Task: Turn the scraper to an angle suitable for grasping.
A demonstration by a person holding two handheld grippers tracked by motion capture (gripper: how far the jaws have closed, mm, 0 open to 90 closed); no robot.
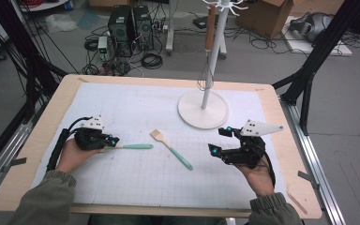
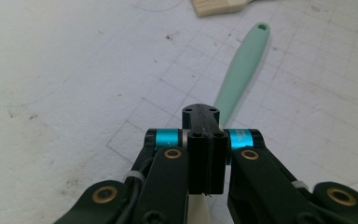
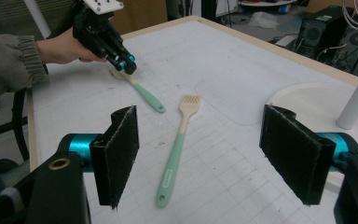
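1. The desk is a pale wooden top, most of it covered by a white gridded mat.
2. A white stand with a round base sits at the far side of the mat, right of middle, and a wire whisk with a wooden handle hangs beside its pole.
3. The right claw is held in the person's right hand near the right edge of the mat, well apart from both utensils. Its two black pads stand wide apart with nothing between them, and in the right gripper view they frame the brush from a distance.
4. The left claw is in the left hand, low on the left side of the mat. Its jaws are pressed together on the pale head end of a spatula, whose mint-green handle runs out flat on the mat towards the middle.
5. In the left gripper view, the spatula's green handle stretches away from the closed jaws, a hanging hole at its far tip.
6. A pastry brush with pale bristles and a mint-green handle lies flat near the middle of the mat, between the two claws, angled with the bristles at the far end. It lies just beyond the spatula's handle tip, apart from it.
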